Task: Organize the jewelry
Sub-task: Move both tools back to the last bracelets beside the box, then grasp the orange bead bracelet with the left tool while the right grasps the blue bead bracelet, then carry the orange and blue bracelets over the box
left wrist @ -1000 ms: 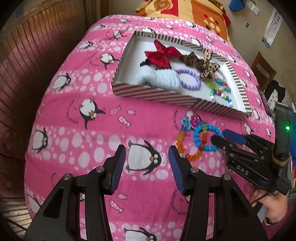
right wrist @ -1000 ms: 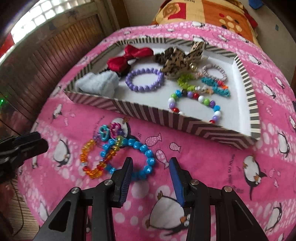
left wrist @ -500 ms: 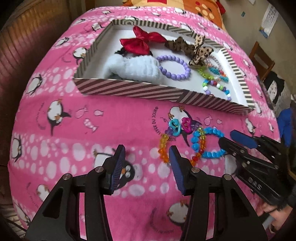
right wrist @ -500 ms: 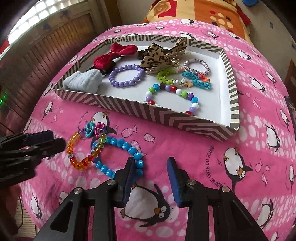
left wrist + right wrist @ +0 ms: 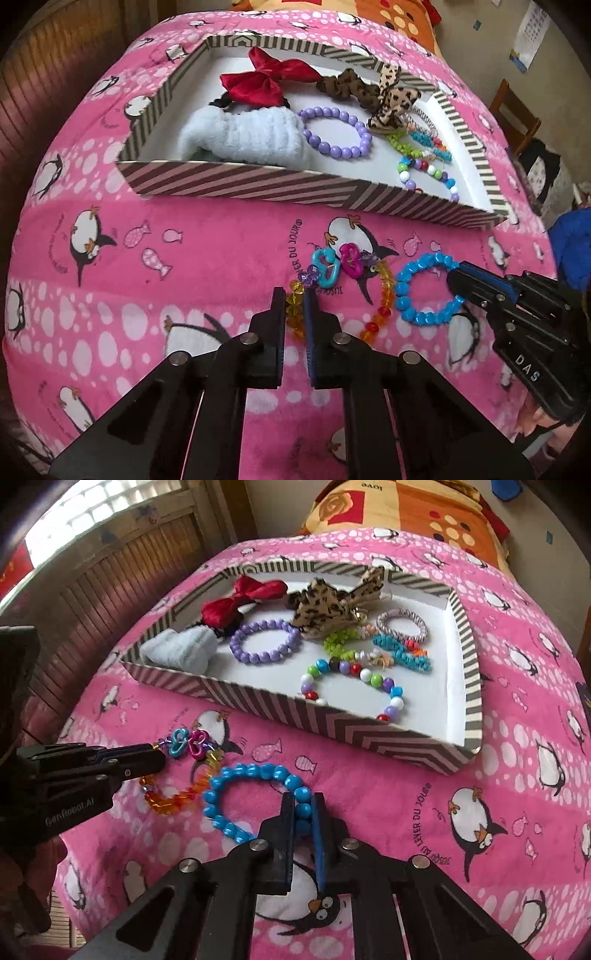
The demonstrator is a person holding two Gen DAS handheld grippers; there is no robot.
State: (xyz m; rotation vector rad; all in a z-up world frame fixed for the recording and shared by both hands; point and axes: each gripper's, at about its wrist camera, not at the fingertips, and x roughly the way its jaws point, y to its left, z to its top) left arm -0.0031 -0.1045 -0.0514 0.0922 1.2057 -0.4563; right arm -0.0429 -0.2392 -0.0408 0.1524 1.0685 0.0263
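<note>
Lying on the pink blanket [image 5: 388, 775] before the striped box's [image 5: 332, 727] front wall, the blue bracelet [image 5: 255, 797] is pinched by the right gripper [image 5: 303, 812], which has just closed; the left gripper [image 5: 294, 310], closed too, pinches the orange bracelet [image 5: 380, 314], partly hiding its beads.

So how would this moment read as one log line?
left tool: shut on orange bracelet | right tool: shut on blue bracelet | both outside box
</note>
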